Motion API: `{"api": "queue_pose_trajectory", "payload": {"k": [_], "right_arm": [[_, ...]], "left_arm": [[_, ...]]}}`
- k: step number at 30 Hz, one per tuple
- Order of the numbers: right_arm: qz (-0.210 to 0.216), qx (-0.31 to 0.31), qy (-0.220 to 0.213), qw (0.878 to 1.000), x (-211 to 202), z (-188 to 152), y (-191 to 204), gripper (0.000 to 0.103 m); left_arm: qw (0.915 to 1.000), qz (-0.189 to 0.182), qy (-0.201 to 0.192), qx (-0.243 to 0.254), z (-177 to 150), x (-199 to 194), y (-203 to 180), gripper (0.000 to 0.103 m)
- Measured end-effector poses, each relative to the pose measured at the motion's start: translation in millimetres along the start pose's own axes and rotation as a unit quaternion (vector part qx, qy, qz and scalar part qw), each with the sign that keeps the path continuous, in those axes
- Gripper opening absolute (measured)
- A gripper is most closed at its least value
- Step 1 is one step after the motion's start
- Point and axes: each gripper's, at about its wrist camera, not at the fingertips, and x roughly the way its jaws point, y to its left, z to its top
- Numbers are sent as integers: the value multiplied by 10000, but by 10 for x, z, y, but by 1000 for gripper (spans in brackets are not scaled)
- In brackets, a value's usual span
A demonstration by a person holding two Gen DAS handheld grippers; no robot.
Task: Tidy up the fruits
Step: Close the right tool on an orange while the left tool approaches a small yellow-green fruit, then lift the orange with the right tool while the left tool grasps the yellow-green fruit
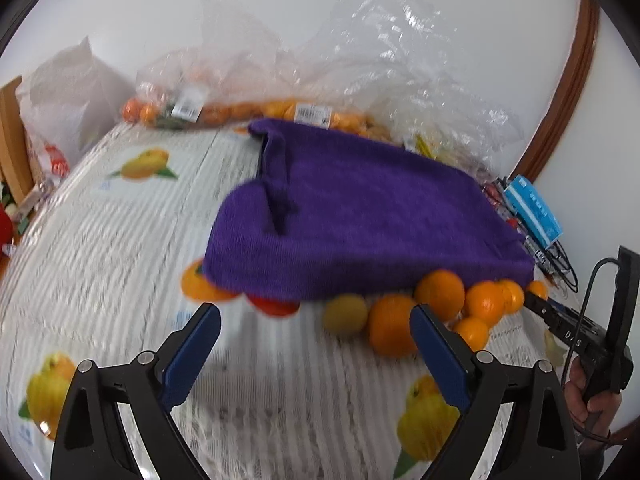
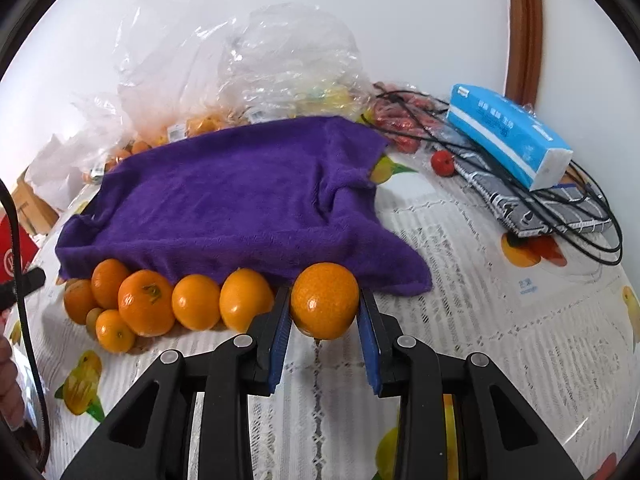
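Note:
A purple towel (image 1: 360, 212) lies on the table and also shows in the right wrist view (image 2: 240, 200). Several oranges (image 2: 176, 304) sit in a row along its near edge; they show in the left wrist view (image 1: 440, 300) too. My right gripper (image 2: 325, 320) is shut on an orange (image 2: 325, 300), held at the right end of that row, just above the cloth. My left gripper (image 1: 316, 344) is open and empty, in front of the towel's edge, left of the oranges. The right gripper (image 1: 548, 312) shows at the far right of the left wrist view.
Clear plastic bags (image 2: 240, 72) holding more oranges (image 1: 240, 110) lie behind the towel by the wall. A blue tissue pack (image 2: 508, 136), a notebook (image 2: 532, 208), black cables (image 2: 580, 208) and a small red fruit (image 2: 443, 163) sit at right. The tablecloth (image 2: 500, 320) has printed fruit.

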Motion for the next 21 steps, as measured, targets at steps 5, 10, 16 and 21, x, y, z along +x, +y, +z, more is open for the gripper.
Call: {"api": "queue_pose_trajectory", "payload": {"k": [5, 10, 16, 21], "right_arm": [[91, -90, 35, 9999, -26, -43, 60, 32], [134, -63, -8, 9999, -59, -64, 53, 33], [159, -41, 27, 9999, -52, -78, 52, 33], [173, -25, 38, 9998, -46, -80, 53, 33]], "left_arm": [[9998, -209, 75, 25, -19, -22, -98, 90], [9995, 205, -39, 220, 52, -2, -188, 81], [9980, 490, 244, 306, 40, 156, -139, 55], [9972, 490, 338, 451, 16, 281, -195, 53]]}}
